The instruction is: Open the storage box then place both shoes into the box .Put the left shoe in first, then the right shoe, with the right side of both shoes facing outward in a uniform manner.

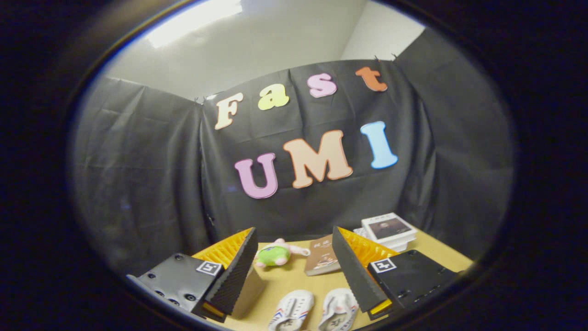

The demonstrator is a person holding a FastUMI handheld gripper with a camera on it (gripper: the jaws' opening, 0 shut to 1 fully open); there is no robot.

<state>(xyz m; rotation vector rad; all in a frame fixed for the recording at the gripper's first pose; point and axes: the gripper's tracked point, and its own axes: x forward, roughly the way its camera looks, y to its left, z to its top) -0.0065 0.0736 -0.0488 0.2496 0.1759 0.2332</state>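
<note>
Shoes (312,310), a pale pair, lie side by side on the wooden table (294,280) just below and ahead of my claw (294,266), toes pointing toward me, long axes running along my fingers. My claw hangs wide apart and empty above them. Beyond sit stacked books (390,232), a brown book (323,261) and a small green plush (274,253); the storage box I cannot see.
</note>
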